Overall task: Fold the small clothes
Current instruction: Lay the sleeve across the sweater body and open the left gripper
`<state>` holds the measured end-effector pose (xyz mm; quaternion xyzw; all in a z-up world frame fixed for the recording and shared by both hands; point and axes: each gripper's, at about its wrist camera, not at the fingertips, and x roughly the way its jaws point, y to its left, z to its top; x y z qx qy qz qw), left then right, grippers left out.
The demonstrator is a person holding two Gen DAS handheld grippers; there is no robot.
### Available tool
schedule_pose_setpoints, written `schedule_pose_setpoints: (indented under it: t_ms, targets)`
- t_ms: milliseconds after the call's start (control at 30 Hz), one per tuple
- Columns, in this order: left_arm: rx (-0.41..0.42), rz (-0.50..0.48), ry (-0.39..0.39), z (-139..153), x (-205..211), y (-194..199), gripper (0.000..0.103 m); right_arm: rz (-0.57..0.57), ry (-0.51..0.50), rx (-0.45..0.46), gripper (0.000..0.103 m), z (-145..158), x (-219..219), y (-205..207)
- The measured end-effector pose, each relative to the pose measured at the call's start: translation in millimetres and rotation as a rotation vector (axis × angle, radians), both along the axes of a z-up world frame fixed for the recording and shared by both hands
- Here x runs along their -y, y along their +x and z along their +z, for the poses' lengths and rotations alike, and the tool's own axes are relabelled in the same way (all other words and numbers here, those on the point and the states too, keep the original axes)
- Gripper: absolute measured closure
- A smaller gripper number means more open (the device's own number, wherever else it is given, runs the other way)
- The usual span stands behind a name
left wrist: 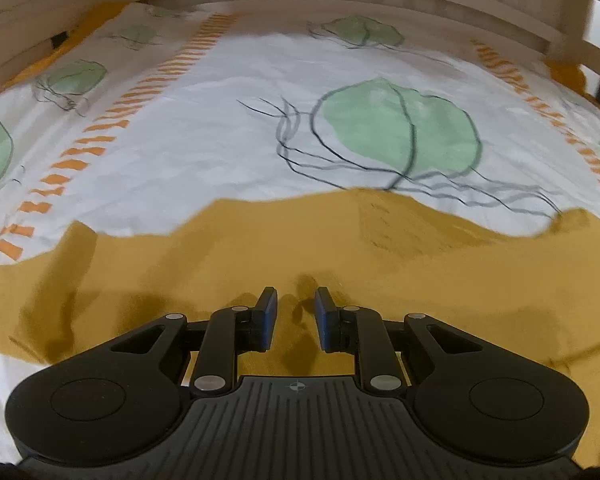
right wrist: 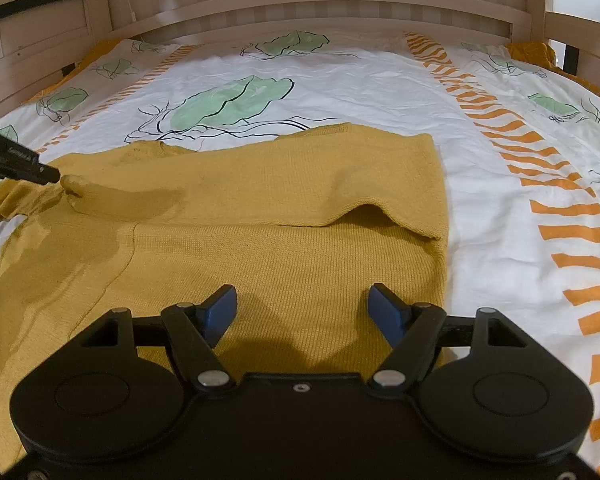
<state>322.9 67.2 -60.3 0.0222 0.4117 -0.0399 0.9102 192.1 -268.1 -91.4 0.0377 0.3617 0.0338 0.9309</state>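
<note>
Mustard-yellow knit, a small sweater [right wrist: 284, 208], lies spread on the bed and fills the lower left and middle of the right wrist view. Its far part is folded over toward the camera, so a doubled layer crosses the middle of the frame, and the free edge of this layer lifts a little at the right side. A seam runs down the lower layer at the left. In the left wrist view the sweater [left wrist: 260, 248] covers the lower half of the frame, with a wavy, blurred upper edge.

Low in that view the left gripper [left wrist: 296, 308] has its jaws at a narrow gap. A small ridge of the knit rises between the blue pads [left wrist: 269, 316], but the pads do not press on it. The same gripper shows in the right wrist view as a dark tip [right wrist: 40, 172] at the left edge, just beside a bump in the cloth.

At the bottom of its own view the right gripper [right wrist: 302, 312] stands wide open over the near part of the sweater and holds nothing.

Under the sweater is a white duvet [right wrist: 360, 80] with green leaves and orange dashed stripes. Behind it, at the top of both views, runs a pale wooden bed frame [right wrist: 300, 4].
</note>
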Motion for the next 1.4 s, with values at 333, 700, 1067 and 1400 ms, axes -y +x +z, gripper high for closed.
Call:
schedule_pose_setpoints:
  t_ms: [333,700,1067,1400]
  targets:
    - [-0.055,-0.020,-0.110,-18,7,-2,0.082,0.001,-0.004,0.001,0.027,-1,-1,-1]
    - [-0.029,-0.016,-0.071,-23,18,8,0.098,0.000,-0.004,0.001,0.027,-1,-1,-1]
    - [-0.010,0.002,-0.108,6,1,-22,0.098,0.001,-0.009,0.001,0.026,-1,-2,0]
    - [-0.046,0.052,-0.072,-11,-19,-30,0.073,0.009,0.001,0.002,0.022,0,-3,0]
